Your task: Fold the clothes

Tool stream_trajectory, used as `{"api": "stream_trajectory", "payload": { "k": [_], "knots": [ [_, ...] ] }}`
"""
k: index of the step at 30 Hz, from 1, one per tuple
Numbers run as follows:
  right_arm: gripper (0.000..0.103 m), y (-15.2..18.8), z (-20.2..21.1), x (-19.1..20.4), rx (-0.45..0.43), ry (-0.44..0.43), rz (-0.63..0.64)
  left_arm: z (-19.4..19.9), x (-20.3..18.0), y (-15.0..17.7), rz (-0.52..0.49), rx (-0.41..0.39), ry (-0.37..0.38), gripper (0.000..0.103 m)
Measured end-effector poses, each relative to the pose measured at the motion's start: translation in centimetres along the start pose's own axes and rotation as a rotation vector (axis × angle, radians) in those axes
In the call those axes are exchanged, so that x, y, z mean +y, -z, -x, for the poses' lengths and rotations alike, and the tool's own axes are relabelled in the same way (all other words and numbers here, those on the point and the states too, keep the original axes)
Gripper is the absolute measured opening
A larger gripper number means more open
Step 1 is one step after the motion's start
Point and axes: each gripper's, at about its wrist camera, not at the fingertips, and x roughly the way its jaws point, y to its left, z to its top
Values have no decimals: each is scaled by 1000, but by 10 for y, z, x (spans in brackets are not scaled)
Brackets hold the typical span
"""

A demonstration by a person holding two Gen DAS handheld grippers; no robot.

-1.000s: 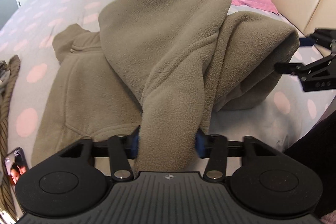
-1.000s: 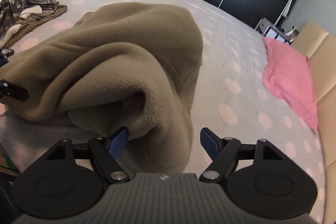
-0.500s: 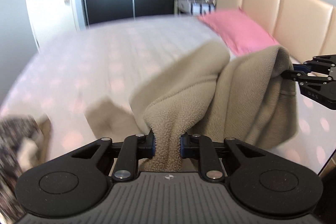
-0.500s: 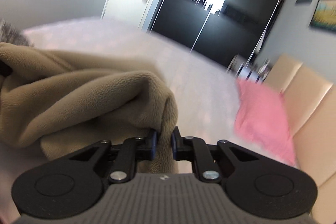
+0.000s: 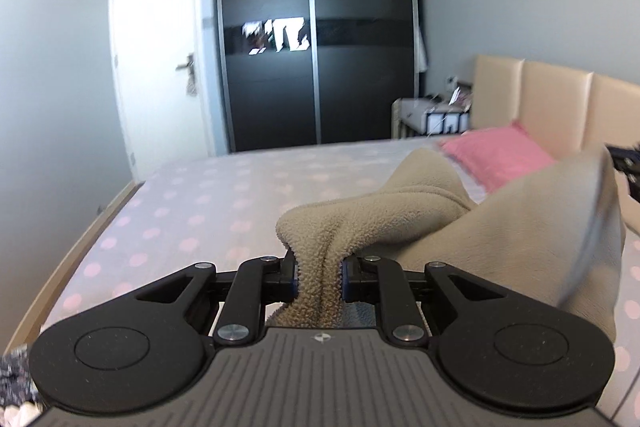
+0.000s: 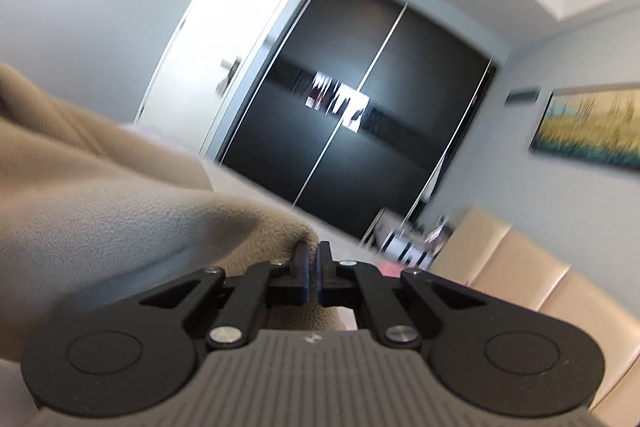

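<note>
An olive-tan fleece garment [image 5: 480, 219] hangs lifted above the bed [image 5: 208, 211]. My left gripper [image 5: 319, 279] is shut on a thick bunch of its edge. The fleece stretches right toward my right gripper, whose dark tip [image 5: 624, 163] shows at the right edge. In the right wrist view the fleece [image 6: 120, 195] fills the left side, and my right gripper [image 6: 312, 269] is shut on a corner of it, tilted upward toward the wardrobe. The lower part of the garment is hidden.
A pink pillow [image 5: 500, 155] lies by the beige headboard [image 5: 560, 107]. A black wardrobe [image 5: 316, 39] and white door [image 5: 160, 47] stand beyond the polka-dot bed. A patterned cloth pile [image 5: 12, 371] shows at the lower left. A nightstand [image 5: 432, 115] stands beside the headboard.
Both grippers closed on the fleece and raised it off the bed. Both cameras now tilt up toward the wardrobe and walls; the right one has rolled.
</note>
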Motion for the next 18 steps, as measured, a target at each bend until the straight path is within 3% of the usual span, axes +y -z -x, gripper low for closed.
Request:
{"api": "stream_trajectory", "payload": {
  "k": [5,7,9,11,18],
  "knots": [
    [5,52,-36,21,149,11,13,-42,5,53,-9,147,-24,15],
    [6,70,-39,21,203,-35,-24,-59,6,76,-6,217,-12,15],
    [20,87,-35,23,236,-60,-45,-68,5,96,-18,264,-17,15],
    [35,104,-27,24,259,-85,-61,-66,2,110,-26,281,-3,15],
    [38,142,12,59,353,-239,-149,-32,-15,139,62,284,140,15]
  ]
}}
